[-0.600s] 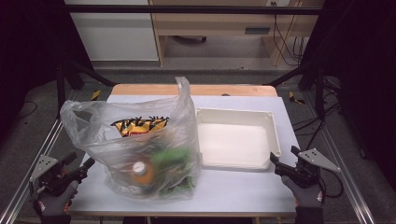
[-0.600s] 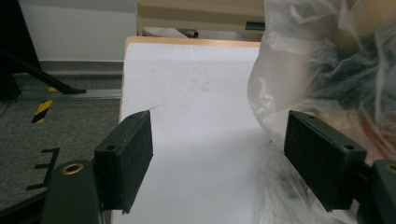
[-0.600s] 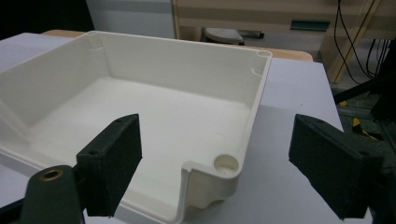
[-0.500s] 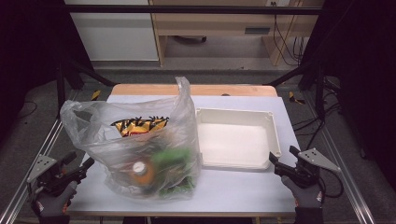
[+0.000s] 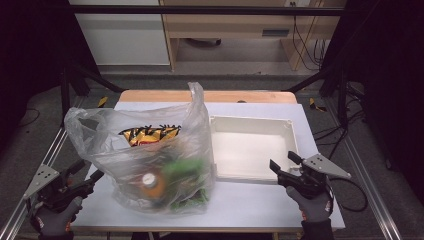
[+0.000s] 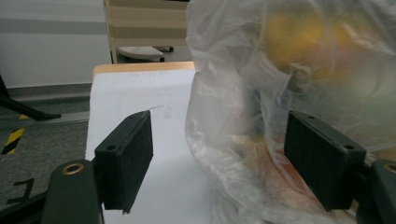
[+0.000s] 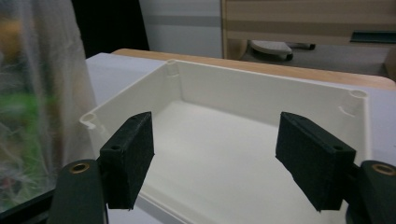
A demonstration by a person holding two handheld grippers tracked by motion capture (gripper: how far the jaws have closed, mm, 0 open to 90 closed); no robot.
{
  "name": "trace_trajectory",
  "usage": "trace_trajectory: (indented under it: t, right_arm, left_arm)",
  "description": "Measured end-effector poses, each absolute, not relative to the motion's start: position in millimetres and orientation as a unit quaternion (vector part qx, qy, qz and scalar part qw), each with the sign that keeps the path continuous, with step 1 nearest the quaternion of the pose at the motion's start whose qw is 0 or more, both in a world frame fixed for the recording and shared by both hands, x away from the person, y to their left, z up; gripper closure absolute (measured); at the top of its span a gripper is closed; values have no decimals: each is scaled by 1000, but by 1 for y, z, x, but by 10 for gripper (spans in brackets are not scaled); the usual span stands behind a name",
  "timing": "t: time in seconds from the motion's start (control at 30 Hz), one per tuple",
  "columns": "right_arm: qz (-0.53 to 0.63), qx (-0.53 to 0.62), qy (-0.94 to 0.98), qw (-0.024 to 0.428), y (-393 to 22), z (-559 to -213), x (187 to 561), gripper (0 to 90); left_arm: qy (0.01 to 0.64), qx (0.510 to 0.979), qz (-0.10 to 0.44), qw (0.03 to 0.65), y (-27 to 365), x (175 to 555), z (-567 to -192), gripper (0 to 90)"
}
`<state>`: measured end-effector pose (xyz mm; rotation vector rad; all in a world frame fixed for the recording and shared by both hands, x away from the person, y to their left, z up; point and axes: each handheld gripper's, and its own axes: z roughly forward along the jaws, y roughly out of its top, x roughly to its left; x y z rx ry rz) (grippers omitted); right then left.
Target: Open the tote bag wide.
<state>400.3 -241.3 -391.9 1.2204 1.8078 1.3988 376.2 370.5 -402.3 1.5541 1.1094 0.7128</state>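
Observation:
A clear plastic bag [image 5: 150,155] stands on the left half of the white table. Inside it I see a yellow snack packet [image 5: 149,134], an orange bottle with a white cap [image 5: 151,182] and green items [image 5: 185,170]. To its right lies an empty white tray [image 5: 252,150]. My left gripper [image 5: 87,170] sits open at the bag's lower left. In the left gripper view, a fold of the bag [image 6: 289,70] bulges between the spread jaws of the left gripper [image 6: 219,158], and the pads do not press it. My right gripper [image 5: 284,162] is open at the tray's near right corner. The right gripper [image 7: 215,158] faces into the tray [image 7: 243,140].
The table [image 5: 250,210] has a wooden strip along its far edge and metal rails down both sides. Bare tabletop runs in front of the tray and bag. Beyond the table are a cabinet, a desk and cables on the floor. The bag [image 7: 37,93] edges the right gripper view's left.
My right gripper has edged a little to the left, closer to the tray's near corner. The left gripper, the bag and the tray have stayed put.

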Motion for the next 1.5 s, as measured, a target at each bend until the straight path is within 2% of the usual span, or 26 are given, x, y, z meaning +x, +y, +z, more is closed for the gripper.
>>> trace_trajectory:
  t: [0.47,0.7,0.9,0.97,1.0,1.07,1.17,1.2,1.3,1.33,1.4,1.5]
  right_arm:
    - [533,400,708,233,-181,-380,408,297]
    - [554,378,710,215,-160,-369,410,299]
    - [576,349,713,194,-132,-357,416,276]
    - [577,346,715,190,-128,-356,416,272]
    - [580,340,716,188,-123,-355,417,272]
    - [592,325,717,172,-109,-351,418,270]
    - [596,319,719,162,-102,-349,418,269]
    - [600,313,718,159,-98,-349,418,269]
    - [600,305,723,154,-91,-350,418,270]
    - [599,303,726,149,-87,-351,420,276]
    - [597,301,729,148,-83,-353,422,298]
    - [595,296,733,145,-76,-355,423,420]
  left_arm:
    - [415,656,277,566,348,358,-374,234]
    - [425,662,273,554,333,368,-372,282]
    - [437,654,262,560,329,381,-368,422]
    - [434,655,259,562,328,382,-368,510]
    - [433,656,253,564,326,384,-368,510]
    - [436,663,252,554,321,386,-371,629]
    - [434,667,246,554,319,387,-374,720]
    - [433,668,244,554,318,387,-375,720]
    - [431,670,242,553,317,387,-377,830]
    - [430,671,244,552,317,386,-378,885]
    - [428,672,244,553,317,385,-378,897]
    - [428,672,242,554,319,382,-377,899]
